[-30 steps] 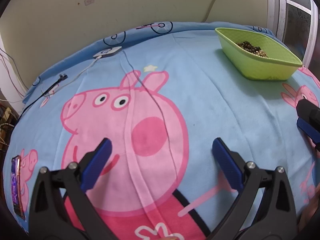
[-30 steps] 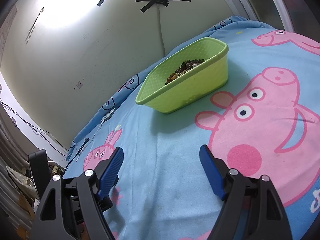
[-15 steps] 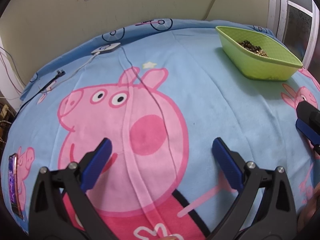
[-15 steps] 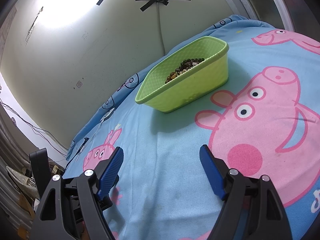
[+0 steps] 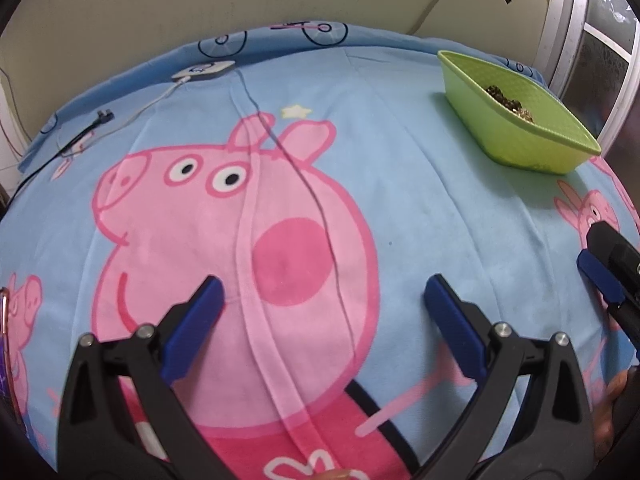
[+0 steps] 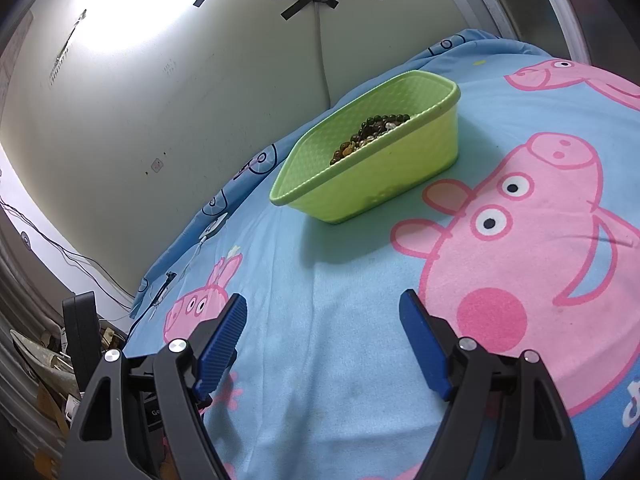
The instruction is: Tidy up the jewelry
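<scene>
Blue pads on both grippers, both spread wide, nothing held. Our left gripper (image 5: pixel 320 316) hovers over the sheet (image 5: pixel 420 184), above the big pink pig print (image 5: pixel 240 240); its fingers (image 5: pixel 192 332) are clear of the fabric as far as we can tell. Our right gripper (image 6: pixel 322 340) hangs above plain blue sheet (image 6: pixel 340 300), fingers (image 6: pixel 424 348) equally far apart, a second pig print (image 6: pixel 520 264) just right of it. Right gripper's tip also shows at the right edge of the left view (image 5: pixel 604 276). Green basket (image 6: pixel 384 176) sits well ahead of the right gripper, near the wall (image 6: pixel 160 100); in the left view it is far right (image 5: pixel 516 136). Beads (image 6: pixel 370 134) lie piled inside the basket, dark brown and green, single pieces too small to tell. White charger (image 5: pixel 204 71) with cable lies at the sheet's far edge, well apart from the basket. Phone edge (image 5: pixel 6 344) at far left.
</scene>
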### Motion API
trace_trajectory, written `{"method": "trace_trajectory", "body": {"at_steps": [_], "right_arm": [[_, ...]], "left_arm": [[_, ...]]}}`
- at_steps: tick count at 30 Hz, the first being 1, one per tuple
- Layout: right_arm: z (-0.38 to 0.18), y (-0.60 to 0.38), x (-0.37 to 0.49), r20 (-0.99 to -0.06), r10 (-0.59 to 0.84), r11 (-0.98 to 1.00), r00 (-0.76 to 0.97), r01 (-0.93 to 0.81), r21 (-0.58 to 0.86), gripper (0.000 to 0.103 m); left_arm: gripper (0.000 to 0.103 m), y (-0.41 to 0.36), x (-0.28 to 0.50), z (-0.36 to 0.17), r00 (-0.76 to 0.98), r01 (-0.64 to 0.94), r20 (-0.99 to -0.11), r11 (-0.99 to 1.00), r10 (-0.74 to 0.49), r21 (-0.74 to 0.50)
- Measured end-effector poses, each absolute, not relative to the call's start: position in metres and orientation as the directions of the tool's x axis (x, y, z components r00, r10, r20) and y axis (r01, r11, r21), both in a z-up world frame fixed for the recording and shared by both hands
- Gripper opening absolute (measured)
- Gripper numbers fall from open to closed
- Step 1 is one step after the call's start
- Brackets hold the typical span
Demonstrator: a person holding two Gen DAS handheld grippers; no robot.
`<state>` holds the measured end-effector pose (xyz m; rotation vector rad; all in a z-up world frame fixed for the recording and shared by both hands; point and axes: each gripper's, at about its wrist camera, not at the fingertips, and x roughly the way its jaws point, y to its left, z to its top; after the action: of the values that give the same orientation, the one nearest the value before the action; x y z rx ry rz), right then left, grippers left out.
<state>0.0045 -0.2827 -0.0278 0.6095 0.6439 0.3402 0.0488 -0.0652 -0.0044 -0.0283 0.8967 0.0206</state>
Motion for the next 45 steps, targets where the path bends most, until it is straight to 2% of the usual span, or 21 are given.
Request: {"method": "trace_trajectory", "body": {"at_steps": [35, 45], "right_arm": [[-0.028, -0.286, 0.002, -0.458, 0.468, 0.778, 0.756, -0.105, 0.62, 0.06], [-0.023, -0.283, -0.007, -0.456, 0.431, 0.802, 0.779, -0.099, 0.59, 0.06]], "left_arm": [[0.097, -0.063, 0.044, -0.004, 0.634, -0.03, -0.773, 0.999, -0.003, -0.028], [0.097, -0.07, 0.04, -0.002, 0.649, -0.044, -0.759, 0.999, 0.048, 0.025]]}}
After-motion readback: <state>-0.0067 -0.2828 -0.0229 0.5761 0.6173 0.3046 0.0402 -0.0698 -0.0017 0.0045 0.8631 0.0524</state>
